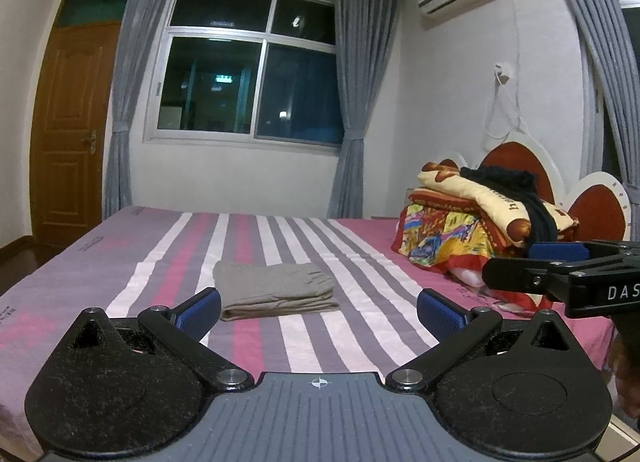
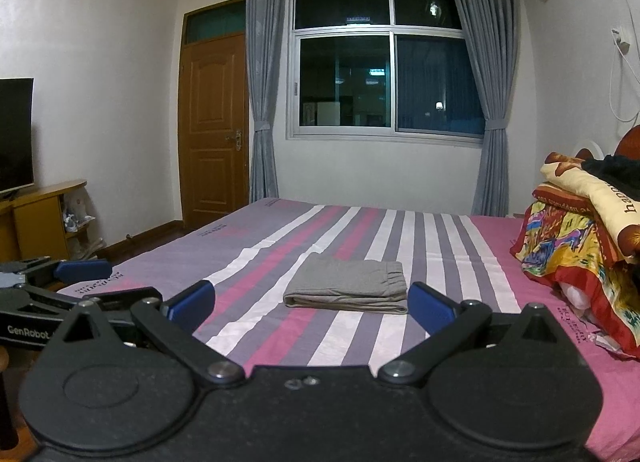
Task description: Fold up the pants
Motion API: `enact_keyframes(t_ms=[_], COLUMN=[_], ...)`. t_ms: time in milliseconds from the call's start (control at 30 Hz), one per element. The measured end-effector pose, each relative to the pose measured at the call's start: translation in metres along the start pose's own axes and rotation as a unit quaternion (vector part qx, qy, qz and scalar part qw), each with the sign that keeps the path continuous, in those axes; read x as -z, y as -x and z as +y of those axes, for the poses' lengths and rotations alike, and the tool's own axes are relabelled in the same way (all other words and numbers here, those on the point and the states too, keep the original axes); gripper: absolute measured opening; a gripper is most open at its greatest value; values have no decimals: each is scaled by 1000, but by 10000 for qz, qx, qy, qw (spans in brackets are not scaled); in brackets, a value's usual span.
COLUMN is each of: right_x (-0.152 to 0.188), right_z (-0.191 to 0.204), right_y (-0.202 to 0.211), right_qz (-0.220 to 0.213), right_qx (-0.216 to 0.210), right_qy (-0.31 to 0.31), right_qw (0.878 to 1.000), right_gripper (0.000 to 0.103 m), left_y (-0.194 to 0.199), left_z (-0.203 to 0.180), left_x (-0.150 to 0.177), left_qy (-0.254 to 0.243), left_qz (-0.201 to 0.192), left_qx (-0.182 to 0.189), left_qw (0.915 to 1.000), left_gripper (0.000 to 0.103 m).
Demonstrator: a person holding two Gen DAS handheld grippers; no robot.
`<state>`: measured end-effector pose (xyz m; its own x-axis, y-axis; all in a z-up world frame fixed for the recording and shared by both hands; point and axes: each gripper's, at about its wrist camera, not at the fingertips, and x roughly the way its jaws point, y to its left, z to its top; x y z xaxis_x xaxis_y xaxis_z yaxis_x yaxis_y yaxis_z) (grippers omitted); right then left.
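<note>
Grey pants [image 1: 276, 289] lie folded into a flat rectangle on the striped bed sheet [image 1: 360, 262]; they also show in the right wrist view [image 2: 348, 288]. My left gripper [image 1: 318, 312] is open and empty, held above the bed just short of the pants. My right gripper [image 2: 311, 308] is open and empty, also just short of the pants. Each gripper shows at the edge of the other's view: the right one [image 1: 560, 266] at far right, the left one [image 2: 60, 282] at far left.
A pile of colourful folded bedding [image 1: 480, 214] with a dark garment [image 1: 516, 190] on top sits at the headboard end, right of the pants. A window [image 2: 384, 62], a wooden door [image 2: 212, 130], and a TV [image 2: 16, 134] on a cabinet lie beyond the bed.
</note>
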<state>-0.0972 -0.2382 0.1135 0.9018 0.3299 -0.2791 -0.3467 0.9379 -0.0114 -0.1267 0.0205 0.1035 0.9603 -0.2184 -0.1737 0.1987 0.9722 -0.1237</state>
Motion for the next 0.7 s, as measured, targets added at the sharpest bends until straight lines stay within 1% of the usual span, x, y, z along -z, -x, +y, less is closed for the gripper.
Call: enact_keyframes(t_ms=[700], right_x=[0], right_z=[0], right_y=[0], right_qz=[-1], right_qx=[-1], right_qy=[-1], right_qw=[10000], right_gripper=[103], left_y=[3], left_z=[5], left_x=[1], left_qy=[-22], left_qz=[-31], left_qx=[33], left_qw=[10000], left_gripper=[103])
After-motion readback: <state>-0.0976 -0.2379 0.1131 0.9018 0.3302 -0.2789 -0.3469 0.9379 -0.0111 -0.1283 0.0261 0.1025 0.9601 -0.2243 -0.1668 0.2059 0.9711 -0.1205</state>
